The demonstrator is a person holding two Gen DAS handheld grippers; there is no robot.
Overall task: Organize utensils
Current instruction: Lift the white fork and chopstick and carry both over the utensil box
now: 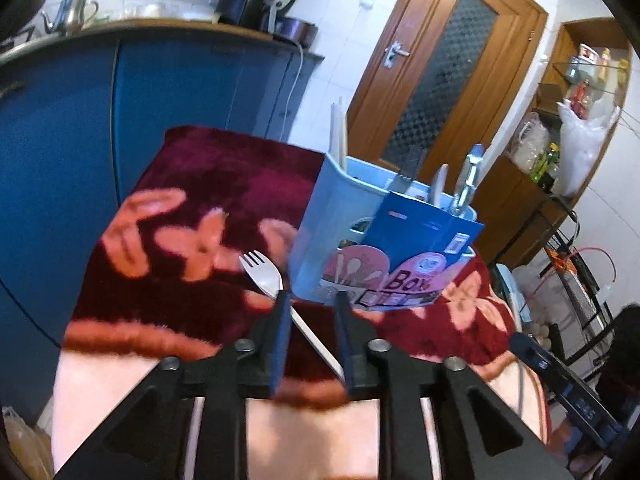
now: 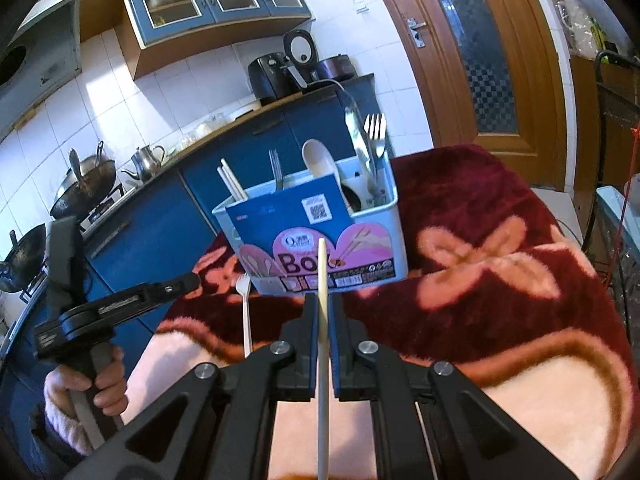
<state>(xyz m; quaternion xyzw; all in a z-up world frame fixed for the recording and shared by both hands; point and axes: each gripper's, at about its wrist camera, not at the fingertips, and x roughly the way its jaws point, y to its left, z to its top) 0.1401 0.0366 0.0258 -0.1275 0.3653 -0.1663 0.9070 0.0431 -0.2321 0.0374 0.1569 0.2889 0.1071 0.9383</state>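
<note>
Right gripper (image 2: 323, 300) jaws pinch a slim pale chopstick (image 2: 322, 280); left gripper (image 1: 312, 300) jaws gape around a white plastic fork (image 1: 262, 270) on the plush blanket (image 1: 192, 184).

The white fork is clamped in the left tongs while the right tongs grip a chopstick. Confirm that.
Not quite. The left wrist view shows the white fork lying loose on the blanket between the open left tongs. The right tongs do grip the chopstick.
</note>
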